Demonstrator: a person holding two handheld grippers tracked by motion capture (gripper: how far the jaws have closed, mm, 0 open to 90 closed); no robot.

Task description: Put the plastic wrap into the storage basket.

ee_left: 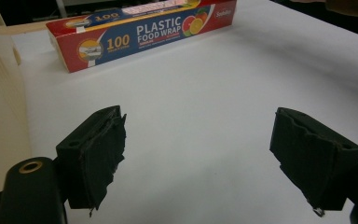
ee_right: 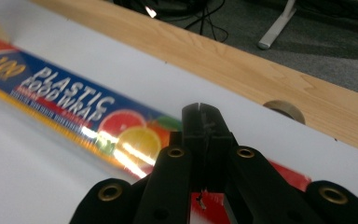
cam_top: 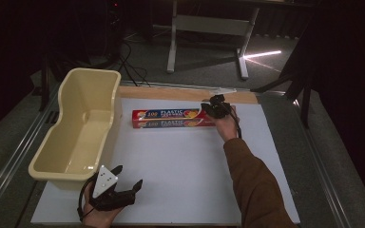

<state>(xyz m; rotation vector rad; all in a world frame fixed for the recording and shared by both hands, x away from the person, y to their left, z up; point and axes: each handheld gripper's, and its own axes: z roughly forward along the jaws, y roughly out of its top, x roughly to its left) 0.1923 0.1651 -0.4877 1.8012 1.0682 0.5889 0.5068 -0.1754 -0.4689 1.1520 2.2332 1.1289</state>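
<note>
A red and blue plastic food wrap box (cam_top: pixel 171 118) lies lengthwise across the far middle of the white board (cam_top: pixel 185 175). My right gripper (cam_top: pixel 214 108) is over the box's right end. In the right gripper view its jaws (ee_right: pixel 199 112) are pressed together with nothing between them, and the box (ee_right: pixel 74 107) runs off to the left beneath. My left gripper (cam_top: pixel 129 176) rests near the board's front left corner, open and empty. In the left gripper view the left gripper (ee_left: pixel 198 154) faces the bare board, with the box (ee_left: pixel 140 35) farther off.
A cream plastic tub (cam_top: pixel 109 128) stands along the board's left side, its wall (ee_left: pixel 0 116) close beside my left gripper. A wooden strip (ee_right: pixel 242 70) with a round hole (ee_right: pixel 284 111) borders the far edge. Desk legs (cam_top: pixel 172 42) and cables lie on the floor beyond.
</note>
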